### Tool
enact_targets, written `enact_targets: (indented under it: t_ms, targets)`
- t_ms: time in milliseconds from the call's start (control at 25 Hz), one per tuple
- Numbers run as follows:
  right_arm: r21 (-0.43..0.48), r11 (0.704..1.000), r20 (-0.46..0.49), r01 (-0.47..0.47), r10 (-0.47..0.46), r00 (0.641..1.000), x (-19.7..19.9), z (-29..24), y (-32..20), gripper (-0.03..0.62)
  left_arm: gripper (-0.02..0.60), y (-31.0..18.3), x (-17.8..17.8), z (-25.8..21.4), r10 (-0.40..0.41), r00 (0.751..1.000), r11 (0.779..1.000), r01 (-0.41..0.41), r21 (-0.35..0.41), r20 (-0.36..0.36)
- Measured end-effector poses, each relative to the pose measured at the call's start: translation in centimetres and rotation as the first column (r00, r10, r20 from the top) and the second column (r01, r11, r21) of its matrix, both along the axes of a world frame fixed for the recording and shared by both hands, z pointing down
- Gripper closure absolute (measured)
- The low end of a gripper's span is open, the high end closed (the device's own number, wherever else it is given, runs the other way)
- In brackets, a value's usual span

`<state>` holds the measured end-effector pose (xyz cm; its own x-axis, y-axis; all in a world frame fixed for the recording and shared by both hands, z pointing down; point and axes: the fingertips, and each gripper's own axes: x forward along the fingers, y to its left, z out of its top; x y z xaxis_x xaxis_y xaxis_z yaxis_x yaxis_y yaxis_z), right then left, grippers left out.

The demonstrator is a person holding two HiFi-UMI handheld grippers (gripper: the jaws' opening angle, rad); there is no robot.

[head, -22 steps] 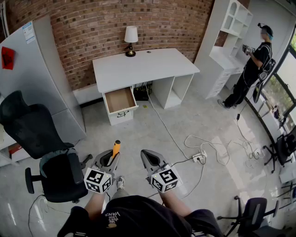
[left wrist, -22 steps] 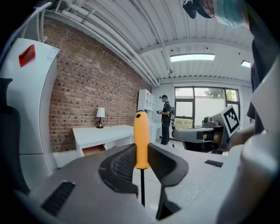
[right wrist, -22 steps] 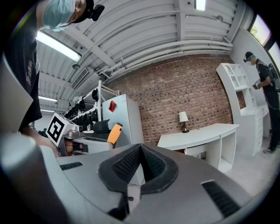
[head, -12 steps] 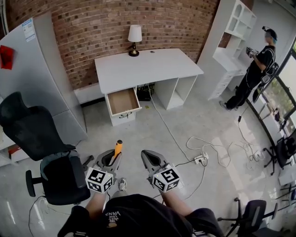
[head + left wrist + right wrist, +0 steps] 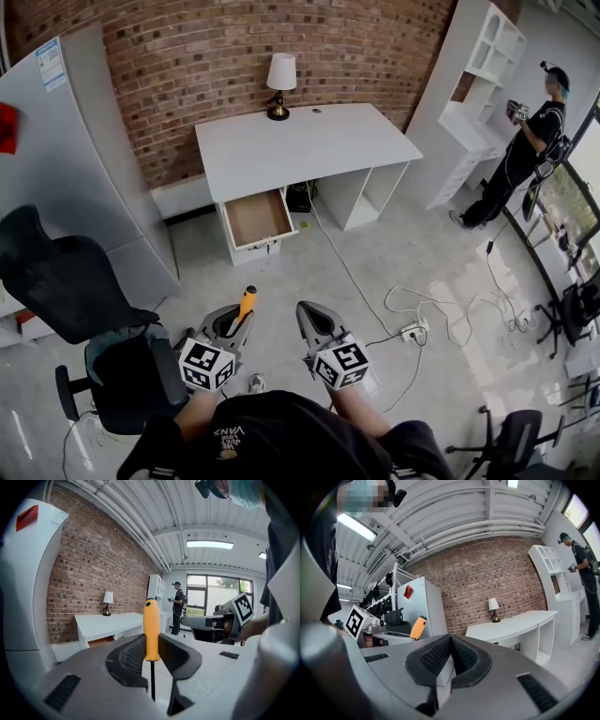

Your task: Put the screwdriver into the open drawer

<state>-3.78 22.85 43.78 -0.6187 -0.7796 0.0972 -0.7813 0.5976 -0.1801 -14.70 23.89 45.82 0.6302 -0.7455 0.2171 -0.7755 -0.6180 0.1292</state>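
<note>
**Screwdriver gripped, drawer not reached**

Left tongs [image 5: 234,321] are clamped on the screwdriver [image 5: 151,629]. The pads pinch the lower end of the orange handle, the handle sticks up past the tips, and the dark shaft runs down between the jaws. Right tongs [image 5: 451,641] are closed pad to pad with nothing between them, and they hang just beside the left ones.

Both are held low in front of the person, over the floor. The open drawer [image 5: 256,217] is well apart from them, pulled out under the left end of the white worktop [image 5: 305,145] by the brick wall. As far as the head view shows, its inside is bare. A lamp [image 5: 279,84] stands on the worktop. An office chair [image 5: 89,328] is on the left, and a cable with a power strip [image 5: 411,331] lies on the right.

Progress, as I judge it: the pick-up is done. What's left is the approach to the drawer, lowering the screwdriver in and letting go. The route looks clear between the chair and the cable.
</note>
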Motion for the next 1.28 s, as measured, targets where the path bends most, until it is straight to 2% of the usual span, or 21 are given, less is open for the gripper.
enact_targets:
  t_ms: [400,680,960,1280]
  targets:
    - [-0.01,0.996,0.005,-0.09,0.09,0.996,-3.1,-0.1,-5.9,0.599,0.5,-6.7,-3.4,0.1,0.075,0.997,0.997,-0.075,-0.013,0.012]
    - [-0.034,0.994,0.014,-0.102,0.102,0.995,-1.3,0.7,-9.1,0.599,0.5,-10.0,-2.4,1.4,0.056,0.998,0.997,-0.055,-0.053,0.001]
    - [-0.052,0.998,0.013,-0.034,0.035,0.999,0.5,1.6,-14.2,0.599,0.5,-14.4,-0.8,1.6,-0.022,1.0,0.998,0.023,-0.063,0.017]
    - [-0.052,0.995,0.018,0.08,-0.079,0.997,3.7,2.2,-20.0,0.599,0.5,-19.5,3.0,1.8,-0.111,0.993,0.992,0.113,-0.058,0.025]
